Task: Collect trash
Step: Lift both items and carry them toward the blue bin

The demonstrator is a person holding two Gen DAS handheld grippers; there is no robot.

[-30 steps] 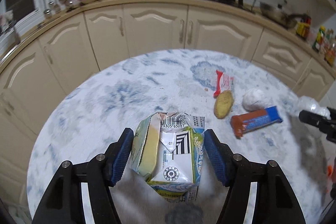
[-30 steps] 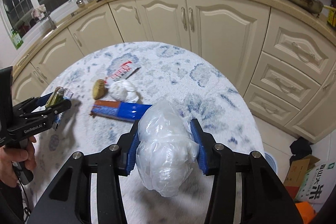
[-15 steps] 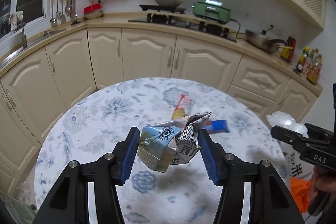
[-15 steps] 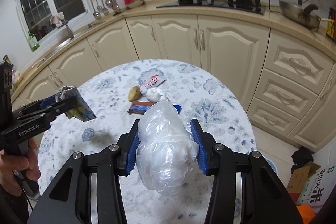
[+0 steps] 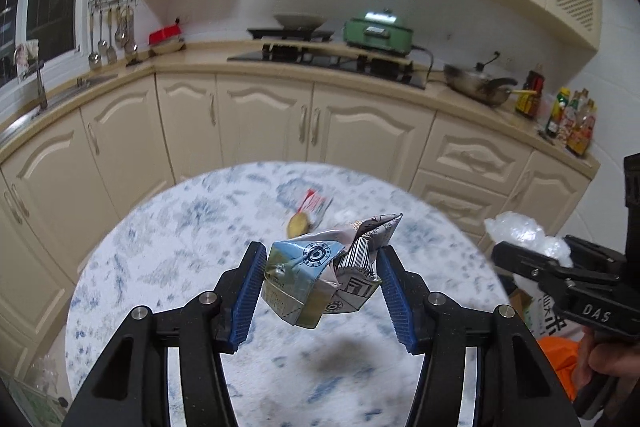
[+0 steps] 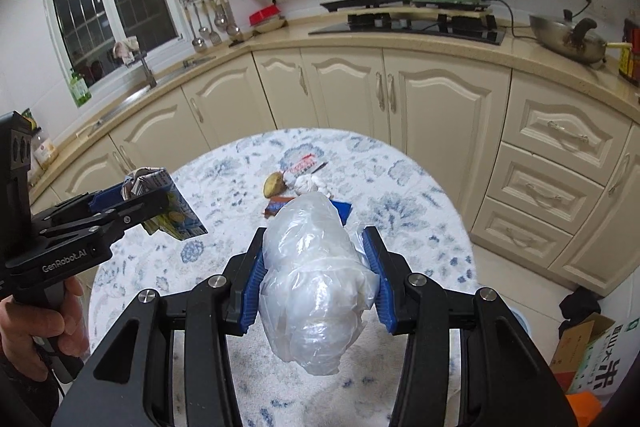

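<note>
Pinching a crushed carton (image 5: 324,279) between my left fingers (image 5: 251,287) above the floral table (image 5: 168,251), barcode and round emblem showing; my right fingers (image 6: 252,287) clamp a crinkled clear plastic bag (image 6: 316,287). "GenRobot.AI" marks one gripper body, "DAS" the other.

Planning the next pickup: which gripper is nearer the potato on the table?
Neither clearly. The potato lies ahead of both; left gripper holds the carton, right gripper the bag.
</note>
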